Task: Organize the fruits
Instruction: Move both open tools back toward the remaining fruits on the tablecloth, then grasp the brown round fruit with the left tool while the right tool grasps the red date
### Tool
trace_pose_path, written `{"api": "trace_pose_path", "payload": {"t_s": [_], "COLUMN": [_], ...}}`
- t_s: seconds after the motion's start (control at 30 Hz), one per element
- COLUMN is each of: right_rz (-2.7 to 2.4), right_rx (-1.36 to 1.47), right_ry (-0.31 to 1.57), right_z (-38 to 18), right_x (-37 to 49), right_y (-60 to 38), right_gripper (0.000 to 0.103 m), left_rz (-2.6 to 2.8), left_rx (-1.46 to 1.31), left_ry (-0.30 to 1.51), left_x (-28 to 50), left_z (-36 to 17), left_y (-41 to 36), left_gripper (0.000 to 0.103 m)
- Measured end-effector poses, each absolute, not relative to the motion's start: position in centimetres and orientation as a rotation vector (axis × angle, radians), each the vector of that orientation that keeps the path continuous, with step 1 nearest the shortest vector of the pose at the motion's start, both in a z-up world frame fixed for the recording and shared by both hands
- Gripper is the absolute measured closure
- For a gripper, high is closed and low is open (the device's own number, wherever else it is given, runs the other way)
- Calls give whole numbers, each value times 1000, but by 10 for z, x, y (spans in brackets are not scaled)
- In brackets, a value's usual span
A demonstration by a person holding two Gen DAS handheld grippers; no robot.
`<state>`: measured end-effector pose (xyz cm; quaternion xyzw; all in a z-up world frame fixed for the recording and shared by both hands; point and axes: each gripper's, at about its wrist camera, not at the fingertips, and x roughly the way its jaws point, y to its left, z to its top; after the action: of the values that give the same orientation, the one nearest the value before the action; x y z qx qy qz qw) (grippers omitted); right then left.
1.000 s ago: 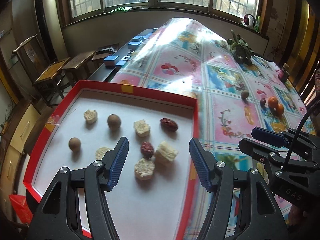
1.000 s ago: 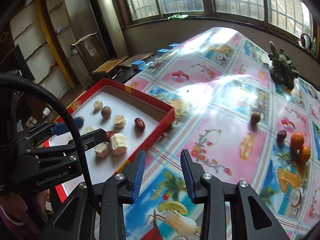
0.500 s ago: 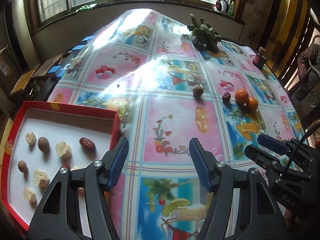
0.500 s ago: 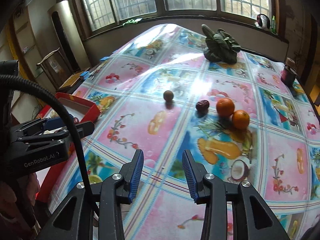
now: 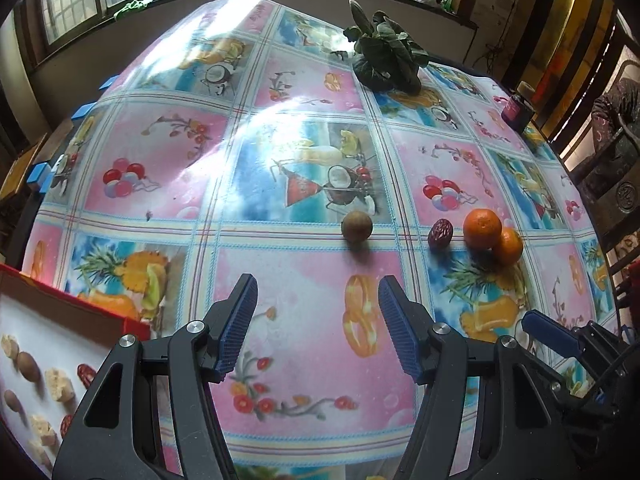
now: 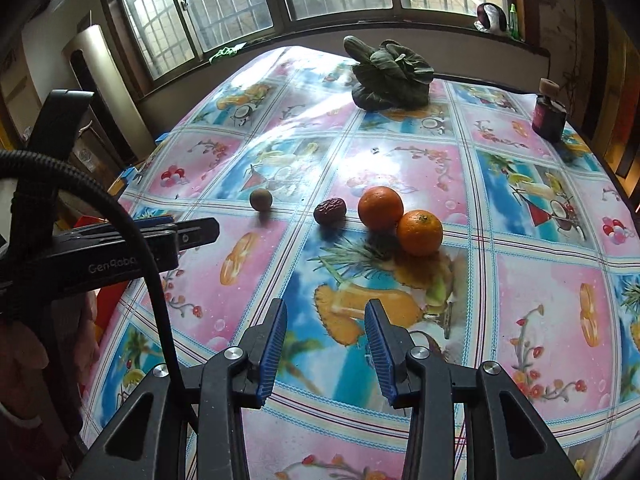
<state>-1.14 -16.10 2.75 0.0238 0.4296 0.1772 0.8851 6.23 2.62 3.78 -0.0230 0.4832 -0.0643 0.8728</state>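
Patterned tablecloth (image 5: 304, 360) — two glossy oranges (image 6: 400, 220) touching, wrinkled date (image 6: 330, 211) beside; both claws parted, empty.

Two touching oranges (image 6: 400, 220), a date (image 6: 330, 211), perhaps a longan (image 6: 261, 199).

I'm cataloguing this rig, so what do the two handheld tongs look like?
Both the left tongs and right tongs are black angular frames with silver pivot bolts and ribbed blue finger pads. A black corrugated cable loops by the left unit, whose side bears white "GenRobo" lettering.
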Motion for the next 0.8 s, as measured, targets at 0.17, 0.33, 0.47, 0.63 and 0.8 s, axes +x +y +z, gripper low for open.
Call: {"api": "trace_pose_path", "payload": {"t_s": [0.17, 0.33, 0.47, 0.63, 0.8], "right_rz": [376, 383, 391, 401, 386], "right_rx": [79, 81, 86, 103, 61], "right_ry": [898, 907, 912, 915, 903], "right_z": [24, 20, 18, 18, 17], "right_x": [-1, 8, 18, 34, 50], "right_y": [-165, -164, -161, -153, -137], "right_gripper": [64, 64, 64, 64, 64], "left_rz": [-162, -183, -188, -195, -183], "left_rx": [-38, -43, -17, -40, -31], "left_ry": [1006, 1011, 1032, 1033, 1025], "left_x": [85, 99, 104, 105, 98], "left_z": [32, 24, 17, 17, 23], "left_y": [17, 11, 8, 15, 21], "left_gripper": [40, 40, 71, 85, 85]}}
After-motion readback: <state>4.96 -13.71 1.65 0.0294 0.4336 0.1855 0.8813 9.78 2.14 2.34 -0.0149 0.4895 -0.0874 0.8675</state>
